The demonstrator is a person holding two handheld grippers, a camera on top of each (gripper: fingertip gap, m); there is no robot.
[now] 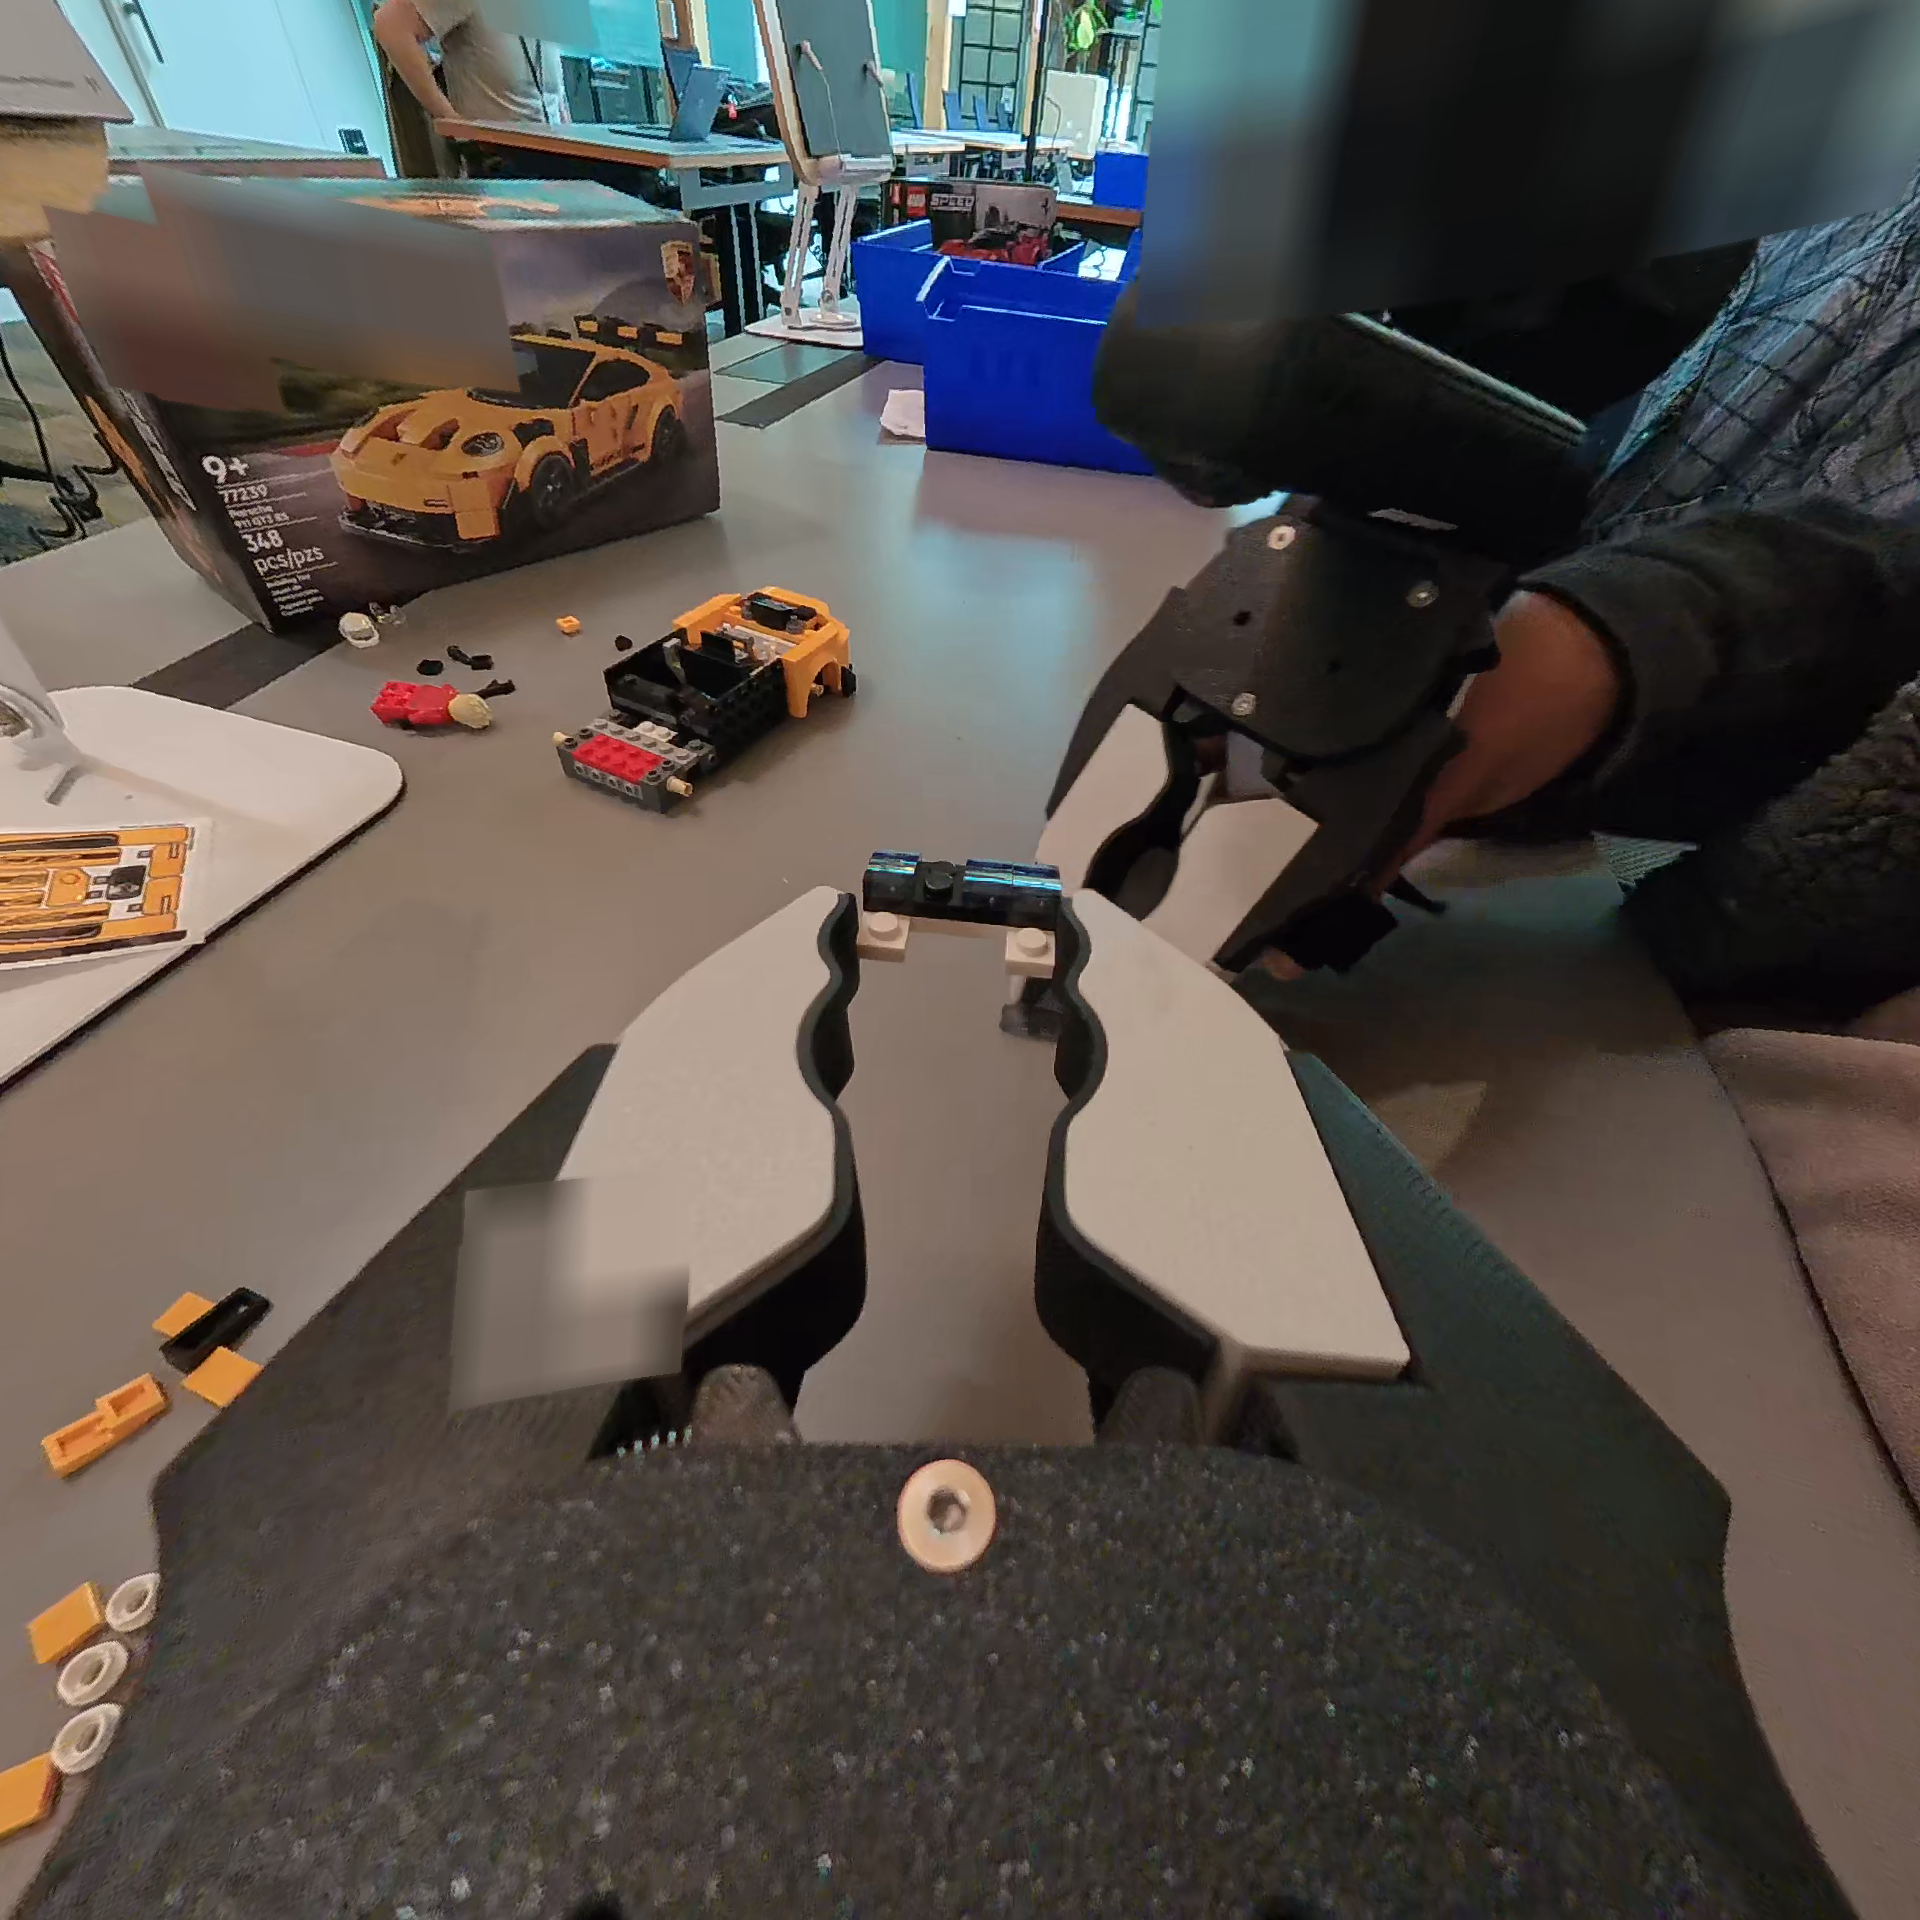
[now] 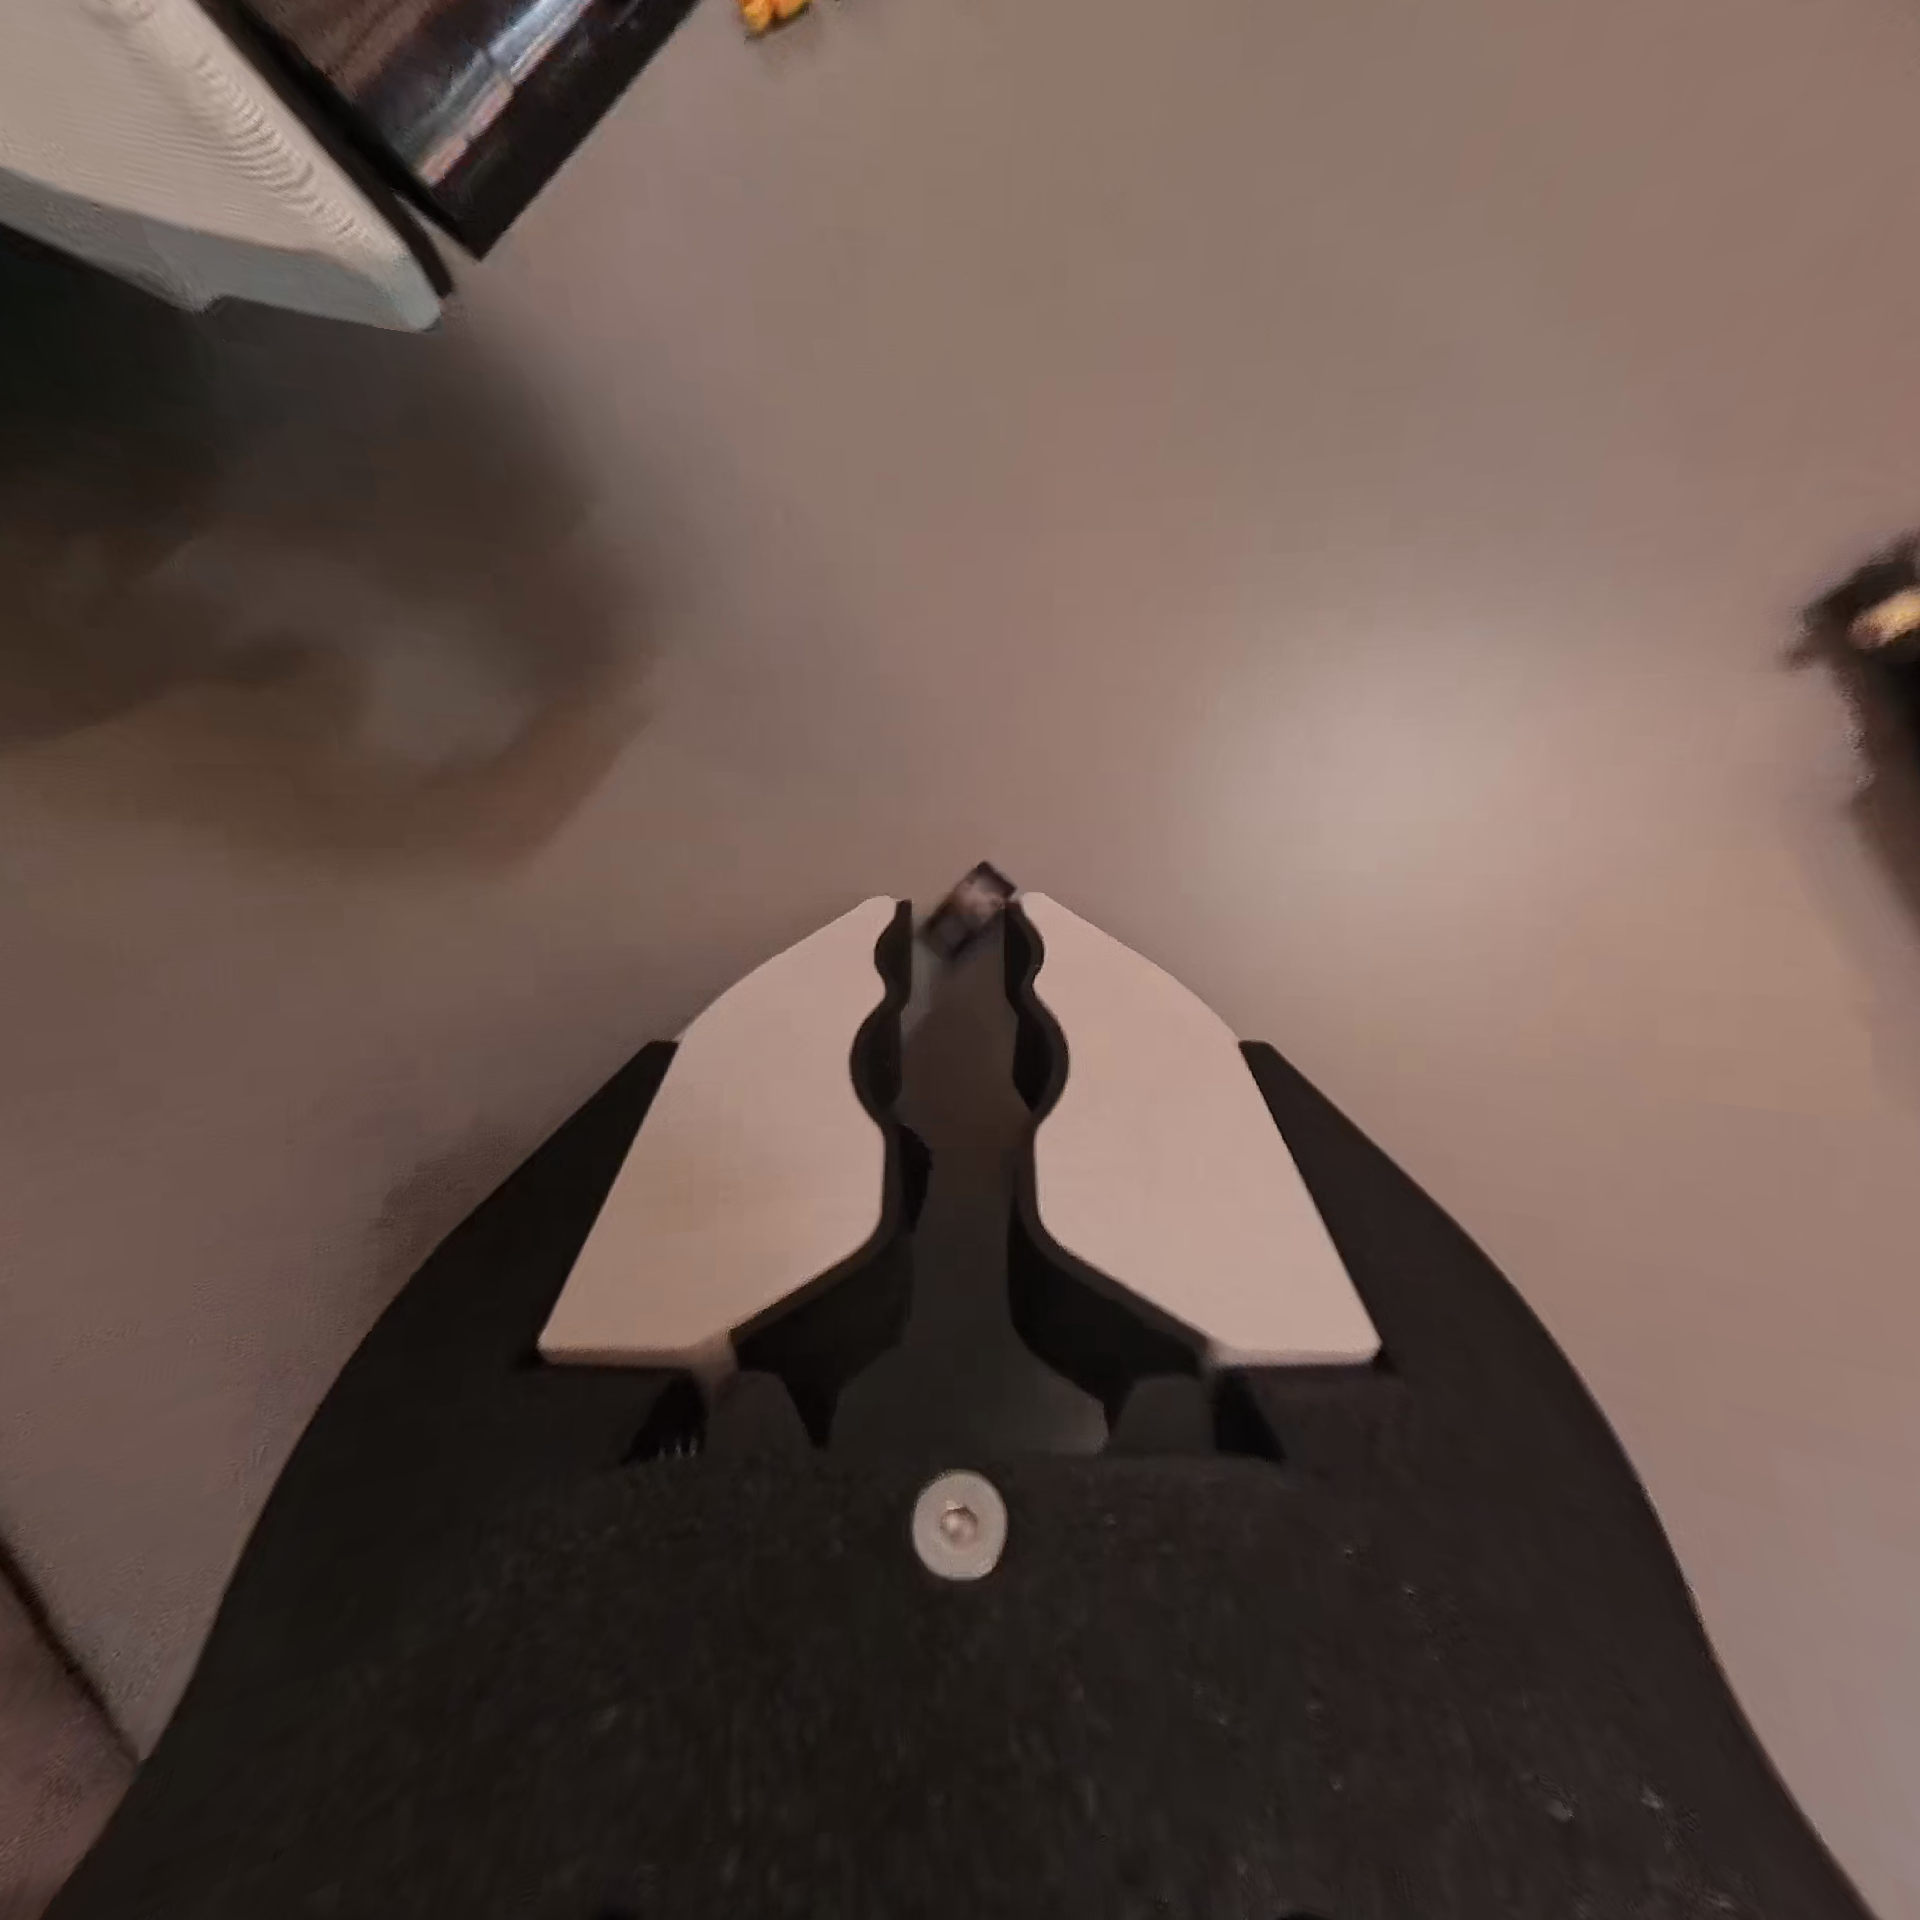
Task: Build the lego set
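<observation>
While the left tool (image 1: 961,925) pinches the black-and-white brick subassembly (image 1: 961,902) steady above the grey tabletop (image 1: 935,582), the right tool (image 2: 961,920) nips a tiny dark piece (image 2: 968,906), seemingly to add it.

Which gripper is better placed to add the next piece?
Right: the right gripper already pinches a small dark piece, while the left gripper is occupied holding the black-and-white subassembly.

Two blue bins (image 1: 1023,379); three white rings (image 1: 91,1673).
</observation>
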